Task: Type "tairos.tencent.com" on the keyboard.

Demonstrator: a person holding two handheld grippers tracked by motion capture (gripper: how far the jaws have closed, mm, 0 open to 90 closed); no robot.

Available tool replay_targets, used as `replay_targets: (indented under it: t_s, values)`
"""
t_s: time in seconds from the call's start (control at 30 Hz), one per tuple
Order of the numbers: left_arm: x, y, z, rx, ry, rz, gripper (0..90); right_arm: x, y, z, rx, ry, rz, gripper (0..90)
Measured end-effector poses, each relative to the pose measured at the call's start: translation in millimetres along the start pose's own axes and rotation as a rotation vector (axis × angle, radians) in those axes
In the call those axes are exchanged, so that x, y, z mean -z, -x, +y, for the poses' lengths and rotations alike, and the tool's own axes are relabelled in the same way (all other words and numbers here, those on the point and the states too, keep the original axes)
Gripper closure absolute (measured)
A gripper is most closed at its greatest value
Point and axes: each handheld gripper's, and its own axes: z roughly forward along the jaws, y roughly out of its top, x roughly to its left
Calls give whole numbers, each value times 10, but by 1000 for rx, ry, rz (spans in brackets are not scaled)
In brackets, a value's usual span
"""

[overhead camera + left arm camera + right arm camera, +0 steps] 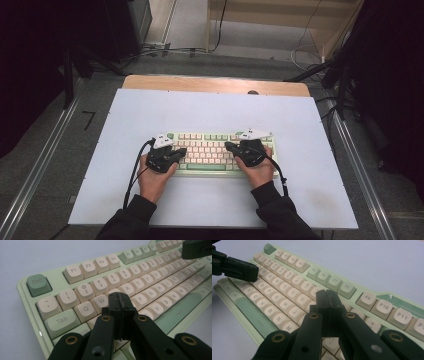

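A pale green keyboard (220, 136) with cream and green keys lies in the middle of the white table top (210, 112). My left gripper (183, 150) hovers over the keyboard's left end, jaws shut with nothing between them; in the left gripper view its tips (120, 300) sit above the keys near W and R on the keyboard (37, 285). My right gripper (227, 146) is over the right half, also shut and empty; in the right gripper view its tips (327, 297) hang over the keys right of U and J on the keyboard (274, 251). The two grippers point toward each other.
The white top rests on a wooden table (215, 83) with metal rails (45, 155) along both sides. Cables (165, 50) lie on the floor behind. The left gripper (239, 268) shows at the upper left of the right gripper view, and the right gripper (197, 248) at the left gripper view's top right.
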Motion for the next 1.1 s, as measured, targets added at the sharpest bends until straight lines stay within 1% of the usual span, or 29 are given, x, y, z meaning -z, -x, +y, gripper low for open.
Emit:
replay_targets:
  t_s: [0.1, 0.13, 0.27, 0.3, 0.4, 0.57, 0.67, 1.1]
  values:
    - [-12, -3, -4, -2, -7, -1, 900, 0, -1, 0, 1, 0, 0, 876]
    - [-24, -2, -11, -4, -13, 5, 900, 0, -1, -1, 2, 0, -1, 877]
    - [-13, 5, -12, -8, -2, 0, 900, -1, -5, -2, 2, -2, 1, 877]
    - [-2, 8, -10, -1, 10, -7, 900, 0, -6, -1, 3, -1, 0, 877]
    - [31, 10, 4, 1, 39, -17, 900, 7, -2, 0, 0, 4, -2, 876]
    - [78, 1, 14, 8, 84, -14, 899, 7, -6, -1, 0, 5, 0, 877]
    - [88, 0, 14, 5, 97, -8, 900, 7, -9, -2, 1, 3, -1, 877]
    - [88, -8, 14, 10, 83, -11, 900, 35, -5, -17, 0, 3, 0, 876]
